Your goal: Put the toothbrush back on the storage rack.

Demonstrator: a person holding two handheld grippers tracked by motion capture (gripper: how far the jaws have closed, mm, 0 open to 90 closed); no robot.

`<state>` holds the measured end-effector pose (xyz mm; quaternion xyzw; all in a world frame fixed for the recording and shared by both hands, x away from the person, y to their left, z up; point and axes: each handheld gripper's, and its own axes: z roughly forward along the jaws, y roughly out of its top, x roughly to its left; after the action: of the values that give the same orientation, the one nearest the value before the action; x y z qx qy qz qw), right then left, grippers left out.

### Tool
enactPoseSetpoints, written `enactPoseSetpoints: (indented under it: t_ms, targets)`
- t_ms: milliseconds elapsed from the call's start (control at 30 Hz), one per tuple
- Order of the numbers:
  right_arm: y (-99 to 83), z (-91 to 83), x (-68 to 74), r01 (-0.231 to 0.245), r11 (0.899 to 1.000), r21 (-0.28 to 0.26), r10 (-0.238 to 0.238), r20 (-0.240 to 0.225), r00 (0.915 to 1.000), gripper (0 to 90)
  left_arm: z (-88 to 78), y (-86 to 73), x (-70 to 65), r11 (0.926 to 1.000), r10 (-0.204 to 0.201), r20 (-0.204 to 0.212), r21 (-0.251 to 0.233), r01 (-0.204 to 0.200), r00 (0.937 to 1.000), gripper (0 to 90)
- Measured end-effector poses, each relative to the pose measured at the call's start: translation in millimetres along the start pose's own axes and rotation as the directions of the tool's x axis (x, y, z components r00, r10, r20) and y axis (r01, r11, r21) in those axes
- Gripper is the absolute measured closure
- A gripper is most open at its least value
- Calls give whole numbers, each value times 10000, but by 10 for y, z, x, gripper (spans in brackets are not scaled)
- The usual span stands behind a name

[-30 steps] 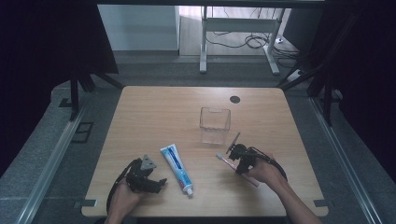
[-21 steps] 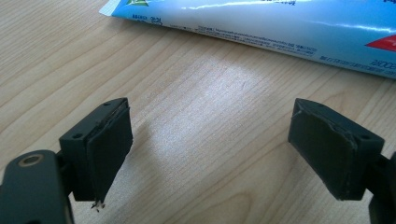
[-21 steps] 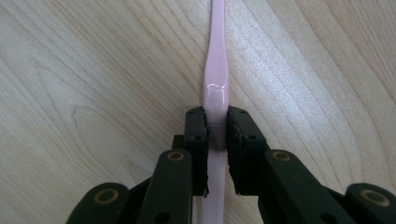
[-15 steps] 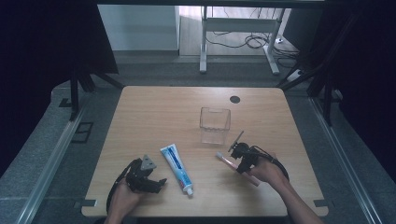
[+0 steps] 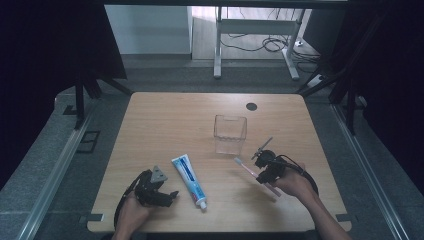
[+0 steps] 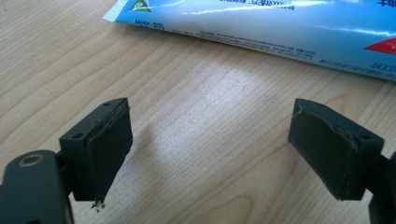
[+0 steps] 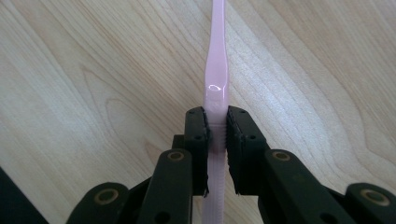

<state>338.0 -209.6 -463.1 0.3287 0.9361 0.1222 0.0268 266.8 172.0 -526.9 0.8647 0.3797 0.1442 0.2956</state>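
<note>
A pink toothbrush [image 5: 248, 170] lies low over the wooden table [image 5: 165, 120], right of centre, and my right gripper [image 5: 263, 175] is shut on its handle. In the right gripper view the pink toothbrush [image 7: 216, 88] runs straight up from between the two closed jaws of the right gripper [image 7: 216, 122]. A blue and white toothpaste tube [image 5: 188, 180] lies at the front, cap toward the person. My left gripper [image 5: 169, 195] rests just left of the tube, open. In the left gripper view the tube [image 6: 289, 28] crosses the top, beyond the left gripper [image 6: 233, 149], with bare wood between the jaws.
A clear plastic cup [image 5: 230, 133] stands upright near the table's middle, just beyond the toothbrush head. A dark round hole [image 5: 251, 106] sits in the table toward the back right. Metal rails run along both sides of the table.
The right gripper has shifted slightly with the toothbrush in its jaws. The left gripper and the tube have not moved.
</note>
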Motion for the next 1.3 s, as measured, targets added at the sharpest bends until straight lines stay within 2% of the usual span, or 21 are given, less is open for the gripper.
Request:
enactPoseSetpoints:
  t_ms: [233, 500, 533, 767, 933, 967, 1033, 1100, 1300]
  targets:
    - [-45, -126, -17, -32, 9987, -516, 31, -22, 10000, 789, -1, -1, 4, 9999, -55, 2, -88, 55, 10000, 138]
    - [-65, -267, -43, -95, 9925, -1221, 90, -43, 9999, 790, -31, 3, 25, 9993, -151, 61, -338, 153, 9999, 131]
    - [-61, -308, -50, -81, 9895, -1446, 81, -8, 10000, 790, -32, 2, 29, 9992, -182, 85, -343, 184, 9998, 130]
    - [-42, -452, -76, -101, 9782, -2073, 103, -3, 9999, 790, -50, -3, 58, 9968, -430, 229, -662, 444, 9988, 128]
    - [-2, -574, -89, -91, 9668, -2554, 99, 21, 9999, 790, -48, -5, 57, 9974, -331, 99, -640, 337, 9994, 128]
    - [18, -614, -95, -88, 9607, -2776, 101, 35, 9999, 790, -50, -4, 57, 9974, -308, 85, -653, 313, 9995, 128]
    - [29, -632, -96, -105, 9583, -2855, 121, 36, 9999, 790, -56, -2, 57, 9972, -258, 66, -707, 262, 9996, 128]
    - [65, -675, -97, -60, 9505, -3106, 119, 171, 9998, 790, -63, -1, 54, 9968, -240, 26, -767, 241, 9997, 128]
    - [135, -714, -111, -74, 9409, -3385, 169, 250, 9995, 790, -67, 0, 54, 9969, -169, -46, -774, 165, 9998, 128]
